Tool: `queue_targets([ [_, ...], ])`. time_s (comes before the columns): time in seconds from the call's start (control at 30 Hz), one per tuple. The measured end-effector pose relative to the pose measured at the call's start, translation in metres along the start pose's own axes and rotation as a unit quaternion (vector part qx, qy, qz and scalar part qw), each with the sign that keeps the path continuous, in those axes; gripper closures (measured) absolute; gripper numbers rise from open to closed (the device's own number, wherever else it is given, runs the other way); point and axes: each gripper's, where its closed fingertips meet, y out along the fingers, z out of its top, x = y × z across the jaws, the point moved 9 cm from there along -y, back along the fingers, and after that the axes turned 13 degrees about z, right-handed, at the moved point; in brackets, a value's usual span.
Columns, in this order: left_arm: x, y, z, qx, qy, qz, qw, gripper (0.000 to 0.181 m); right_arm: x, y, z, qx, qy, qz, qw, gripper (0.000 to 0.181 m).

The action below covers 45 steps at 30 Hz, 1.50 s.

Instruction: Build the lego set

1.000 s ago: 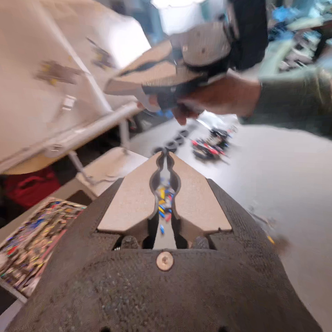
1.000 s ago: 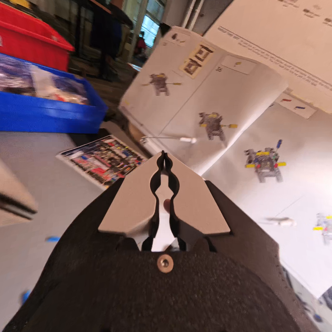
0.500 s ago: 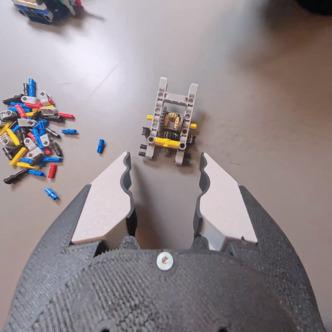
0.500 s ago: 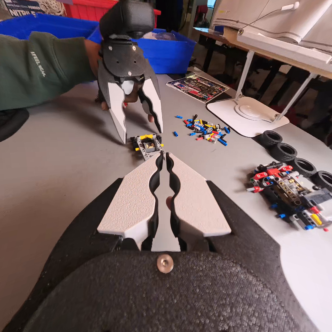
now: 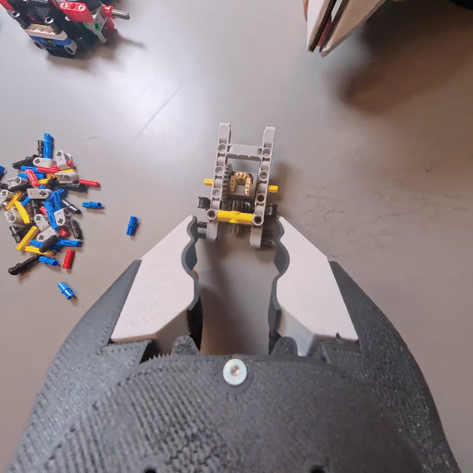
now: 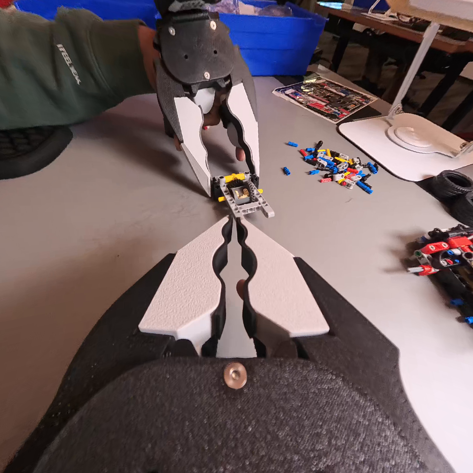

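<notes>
At twelve o'clock my left gripper (image 5: 236,227) brackets the gear frame (image 5: 242,188), jaws wide — I should close evenly on both side beams; right gripper (image 6: 235,222) waits nearly closed, empty.

The left gripper (image 5: 236,225) has descended, apparently now straddling the gear frame (image 5: 240,184).

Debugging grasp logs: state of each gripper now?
Left gripper: open, jaws either side of the grey gear frame, not clamped.
Right gripper: shut, empty.
</notes>
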Motion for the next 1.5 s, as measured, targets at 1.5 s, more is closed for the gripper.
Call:
queue_targets([
  [1.5, 0.004, 0.003, 0.016, -0.104, -0.012, 0.002, 0.995, 0.124, -0.001, 0.033, 0.007, -0.069, 0.115, -0.09, 0.987, 0.177],
])
